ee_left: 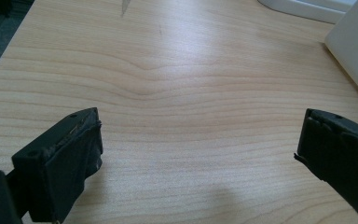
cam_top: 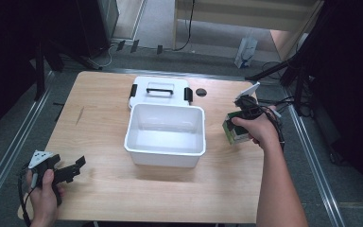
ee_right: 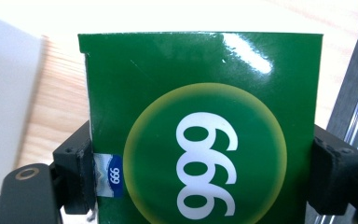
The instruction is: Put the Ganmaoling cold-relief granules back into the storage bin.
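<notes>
Nearest, the left gripper [cam_top: 68,171] rests low at the counter's [cam_top: 104,137] front left corner, its fingers [ee_left: 60,168] spread wide over bare wood, holding nothing. Further in, the right gripper [cam_top: 246,113] pinches a green carton [ee_right: 200,130] by its two sides, raised just right of the open white bin [cam_top: 165,135]. Behind the bin lies its lid [cam_top: 159,90], with a small black disc [cam_top: 201,92] beside it. The glossy carton could slip or tilt if the squeeze loosens, and it could clip the bin's rim.
</notes>
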The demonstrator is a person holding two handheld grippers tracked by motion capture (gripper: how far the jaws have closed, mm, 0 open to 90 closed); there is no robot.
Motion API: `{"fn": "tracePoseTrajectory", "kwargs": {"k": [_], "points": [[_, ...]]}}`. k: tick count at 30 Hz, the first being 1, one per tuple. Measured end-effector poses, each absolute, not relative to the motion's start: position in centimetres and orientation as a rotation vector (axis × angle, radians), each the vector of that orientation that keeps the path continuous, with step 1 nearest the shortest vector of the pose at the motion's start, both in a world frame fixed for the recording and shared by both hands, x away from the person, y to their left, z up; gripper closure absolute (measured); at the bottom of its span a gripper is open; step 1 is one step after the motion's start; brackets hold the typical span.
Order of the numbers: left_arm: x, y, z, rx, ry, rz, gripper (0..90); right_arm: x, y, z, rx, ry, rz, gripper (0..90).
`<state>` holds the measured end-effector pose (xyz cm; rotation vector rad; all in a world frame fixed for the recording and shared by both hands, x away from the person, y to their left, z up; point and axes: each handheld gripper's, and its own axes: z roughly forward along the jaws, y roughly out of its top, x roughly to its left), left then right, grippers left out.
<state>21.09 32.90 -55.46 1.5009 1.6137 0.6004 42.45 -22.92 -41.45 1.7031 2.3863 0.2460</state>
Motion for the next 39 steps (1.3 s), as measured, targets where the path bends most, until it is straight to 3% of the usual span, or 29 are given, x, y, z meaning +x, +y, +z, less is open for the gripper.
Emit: {"fn": "tracePoseTrajectory", "kwargs": {"k": [18, 29, 39], "points": [[21.1, 32.9, -55.5, 1.503, 1.611, 0.602, 0.6, 40.0, -16.1, -32.8, 1.095, 2.556, 0.408, 16.2], [21.1, 32.9, -55.4, 1.504, 1.611, 0.6, 0.6, 38.2, -12.7, -31.5, 0.693, 2.724, 0.512, 16.2], [21.1, 32.9, -55.5, 1.501, 1.611, 0.6, 0.6, 36.8, -10.0, -33.0, 0.23, 2.857, 0.446, 16.2]]}}
